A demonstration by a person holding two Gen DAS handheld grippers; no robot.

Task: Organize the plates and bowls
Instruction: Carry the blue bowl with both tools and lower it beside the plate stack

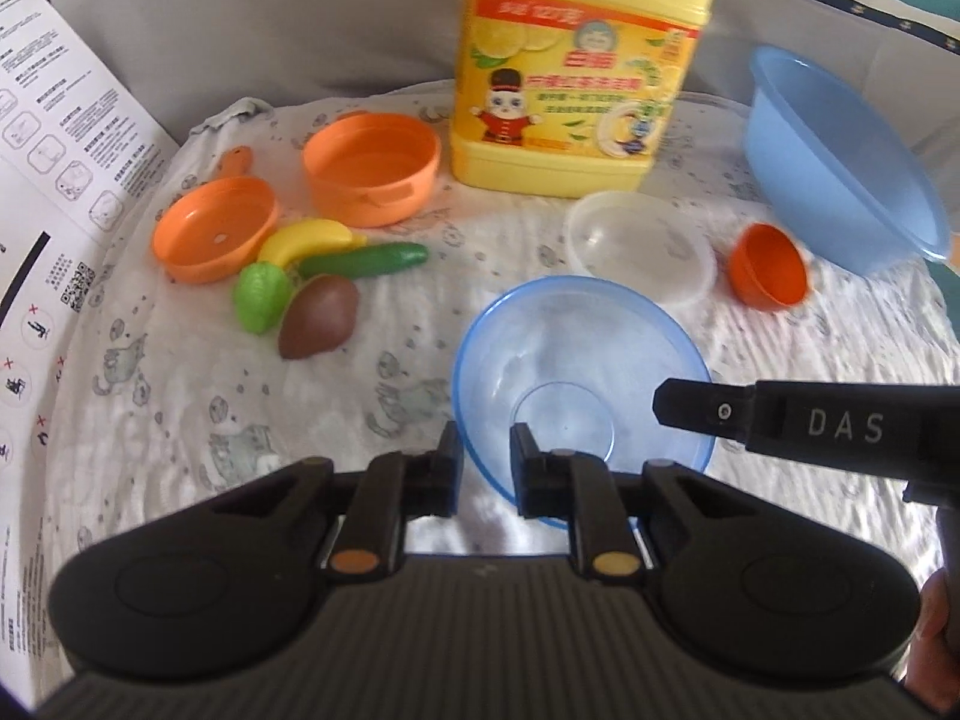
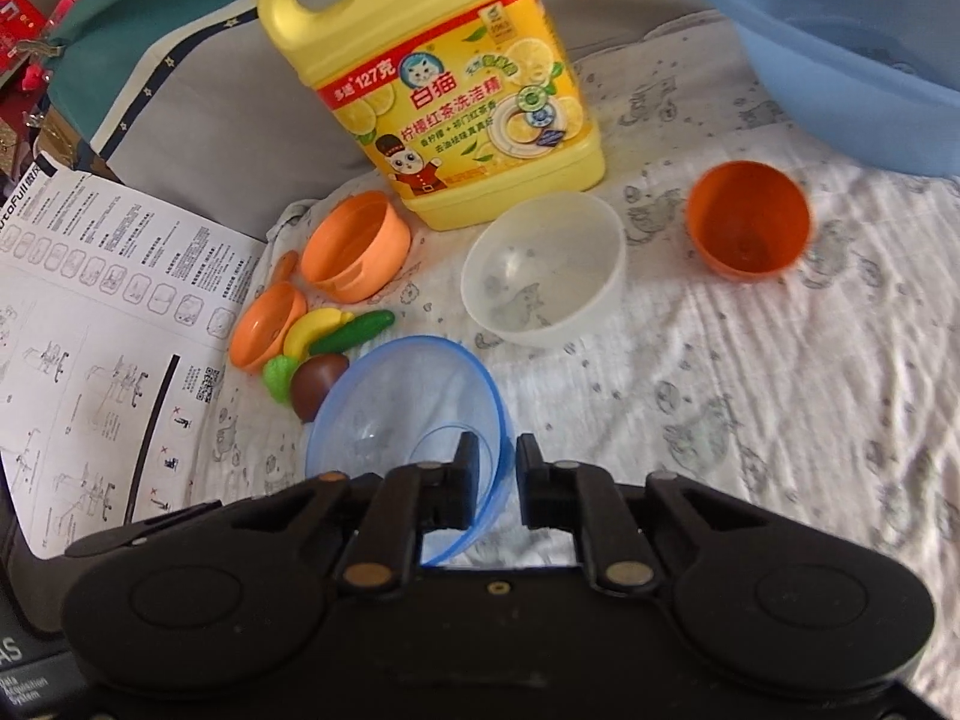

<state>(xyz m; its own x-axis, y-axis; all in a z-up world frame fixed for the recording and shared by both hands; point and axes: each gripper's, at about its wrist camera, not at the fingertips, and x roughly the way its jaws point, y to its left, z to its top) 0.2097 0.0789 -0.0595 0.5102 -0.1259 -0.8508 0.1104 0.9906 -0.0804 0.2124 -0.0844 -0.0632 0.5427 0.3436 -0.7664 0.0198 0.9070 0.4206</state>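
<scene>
A clear blue bowl [image 1: 576, 348] [image 2: 396, 396] sits on the patterned cloth close in front of me. My left gripper [image 1: 486, 456] is shut on its near left rim, with the thin edge pinched between the pads. My right gripper [image 2: 497, 468] is shut on the opposite rim; in the left wrist view its tip [image 1: 666, 405] reaches in from the right. Behind the bowl stand a white translucent bowl [image 1: 636, 246] [image 2: 540, 270], a small orange bowl [image 1: 768, 267] [image 2: 747, 222] tipped on its side, and a big blue basin [image 1: 840, 162] [image 2: 840, 60].
A tall yellow detergent jug [image 1: 570, 90] [image 2: 450, 90] stands at the back. To the left lie an orange toy pot [image 1: 372, 162], an orange toy pan [image 1: 213, 228], and toy banana [image 1: 306, 240], cucumber [image 1: 366, 258] and other toy foods. A printed instruction sheet [image 1: 54, 150] covers the left edge.
</scene>
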